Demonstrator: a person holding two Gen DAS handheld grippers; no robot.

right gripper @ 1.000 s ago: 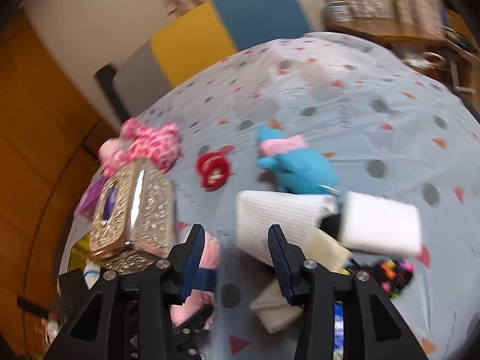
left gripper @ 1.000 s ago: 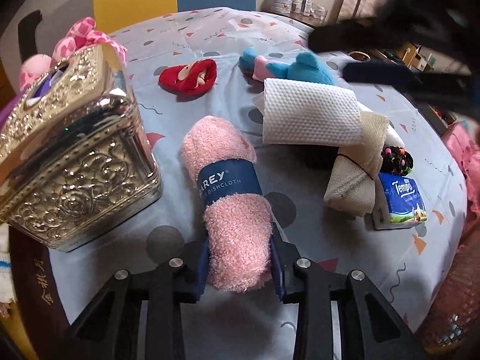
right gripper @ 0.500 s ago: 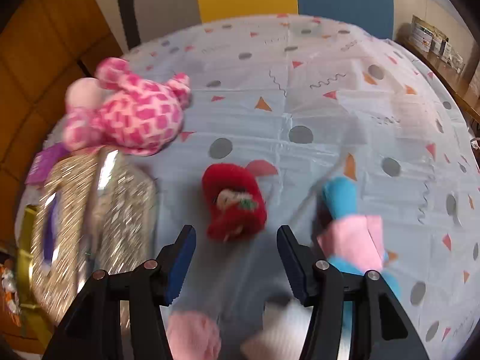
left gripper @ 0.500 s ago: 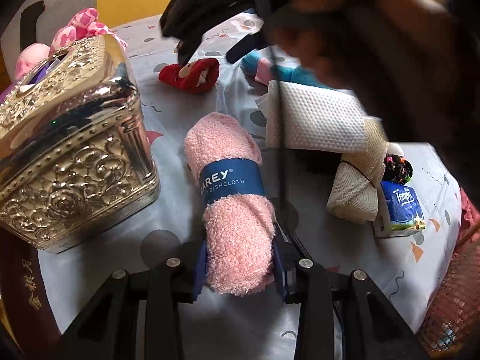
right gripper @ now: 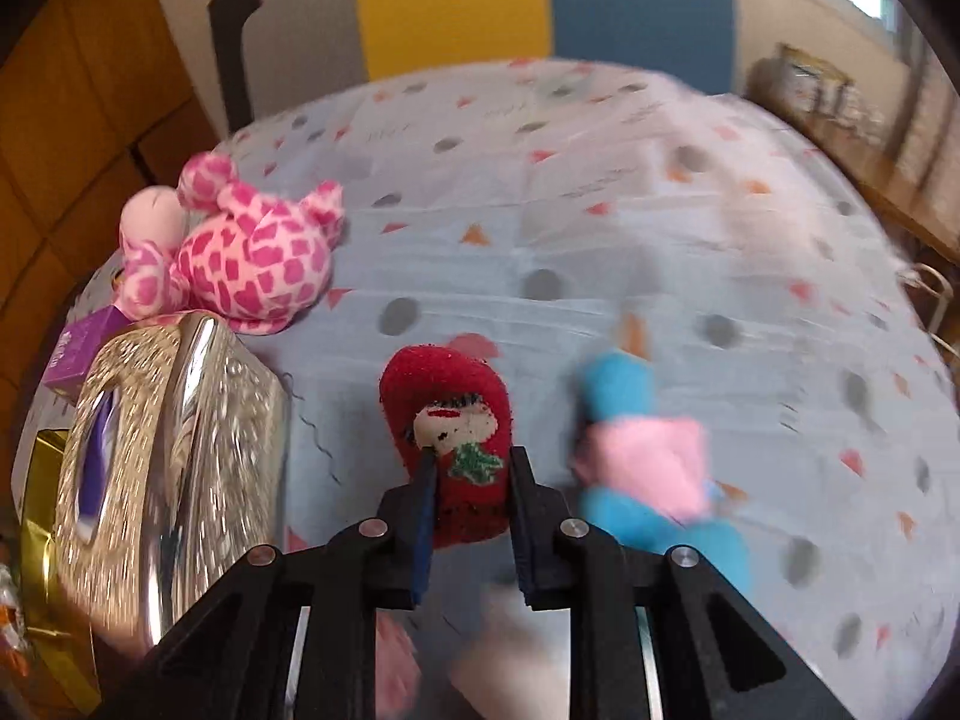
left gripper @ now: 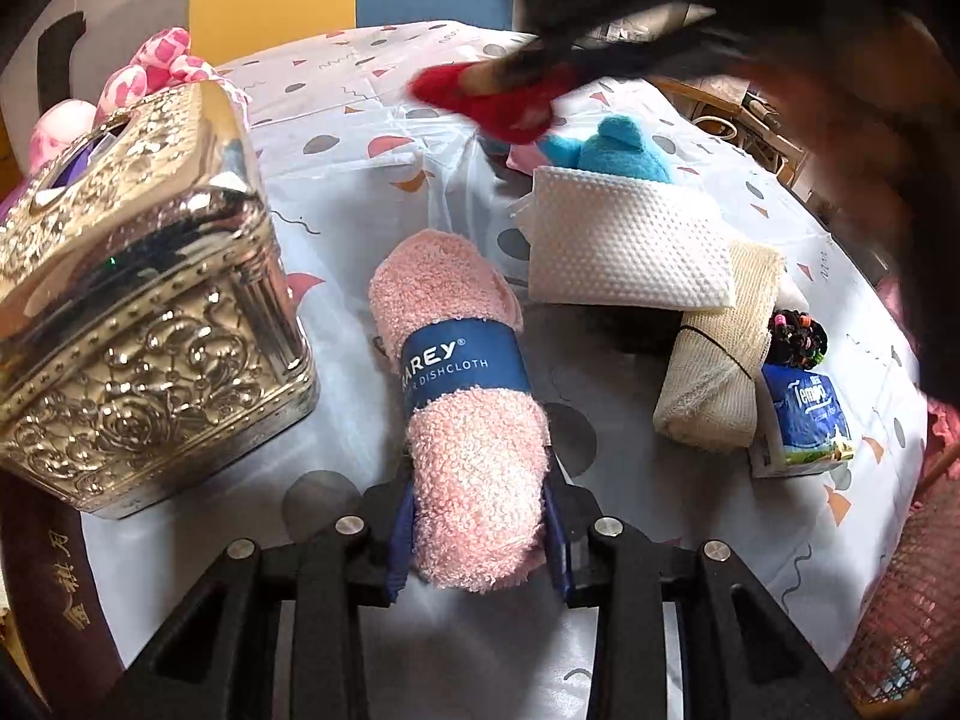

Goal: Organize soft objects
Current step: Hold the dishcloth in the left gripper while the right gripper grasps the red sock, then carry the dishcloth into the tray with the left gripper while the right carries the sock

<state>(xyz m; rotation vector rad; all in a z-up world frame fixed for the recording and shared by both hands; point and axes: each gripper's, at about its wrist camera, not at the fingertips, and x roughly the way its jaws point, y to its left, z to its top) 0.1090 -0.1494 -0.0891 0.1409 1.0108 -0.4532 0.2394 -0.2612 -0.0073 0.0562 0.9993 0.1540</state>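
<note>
Right wrist view: the right gripper [right gripper: 470, 483] is clamped on the red sock [right gripper: 447, 420], its length pointing away. Near and left, the left gripper [left gripper: 477, 531] grips the pink dishcloth roll [left gripper: 462, 414], also lying lengthwise on the table [left gripper: 360, 192].

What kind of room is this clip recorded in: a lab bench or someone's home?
Most likely a home, probably a dining or living room. A round table wears a patterned tablecloth, an ornate metal tissue box sits on it, and a padded chair stands behind, with wood panelling alongside.
</note>
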